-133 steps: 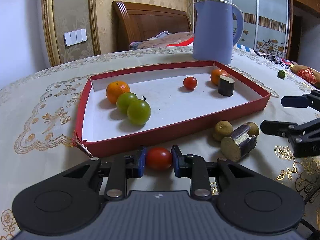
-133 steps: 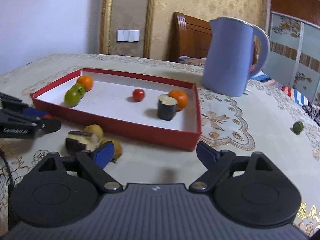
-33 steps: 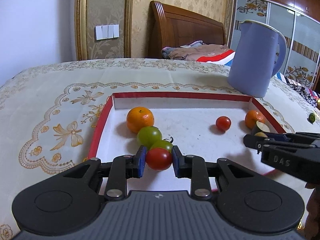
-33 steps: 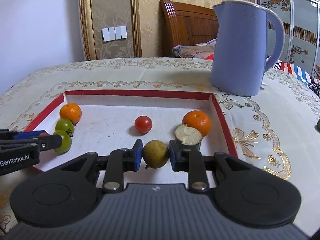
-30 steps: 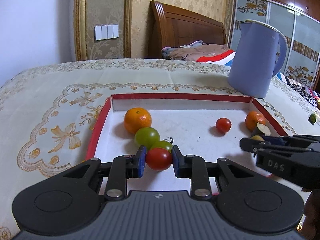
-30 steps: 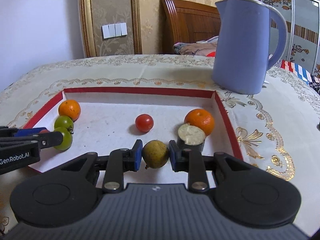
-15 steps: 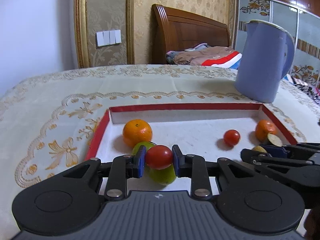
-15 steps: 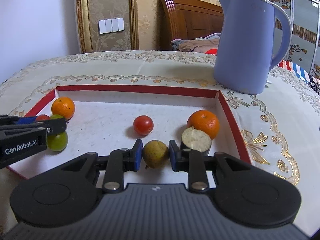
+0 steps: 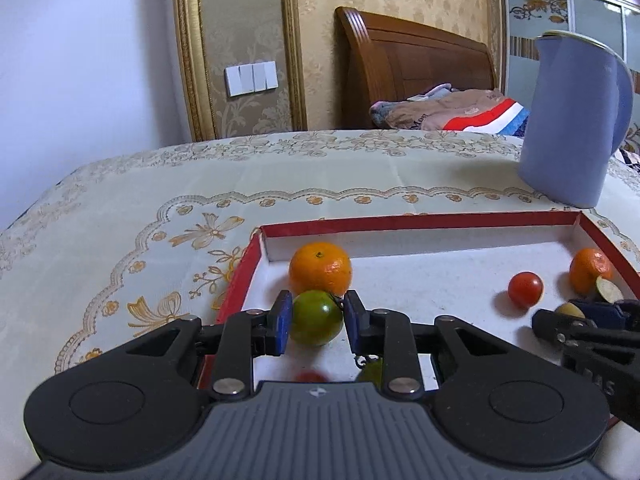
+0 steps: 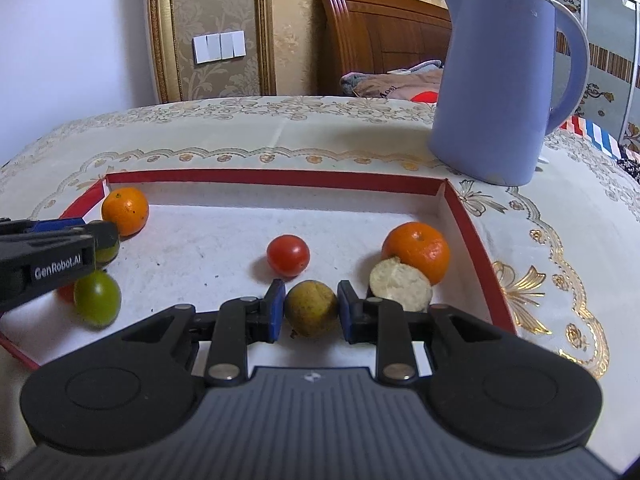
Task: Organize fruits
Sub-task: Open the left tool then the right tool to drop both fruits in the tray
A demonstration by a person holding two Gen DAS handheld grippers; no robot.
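Observation:
A red-rimmed tray [image 9: 440,221] with a white floor holds the fruit. My left gripper [image 9: 316,318] is open over the tray's left end; a green tomato [image 9: 316,317] shows between its pads, behind them. The red tomato [image 9: 311,377] it held lies on the tray floor below, blurred. My right gripper [image 10: 311,311] is open a little around a yellow-brown fruit [image 10: 311,309] that rests on the tray floor. An orange [image 9: 320,268] sits behind the green tomato.
In the right wrist view another red tomato [image 10: 288,255], an orange [image 10: 418,250], a cut eggplant piece [image 10: 400,283] and a second green tomato [image 10: 97,298] lie in the tray. A blue kettle [image 10: 496,76] stands behind on the embroidered tablecloth [image 9: 120,208].
My left gripper opened and the red tomato dropped onto the tray floor. My right gripper lowered and opened slightly around the yellow-brown fruit.

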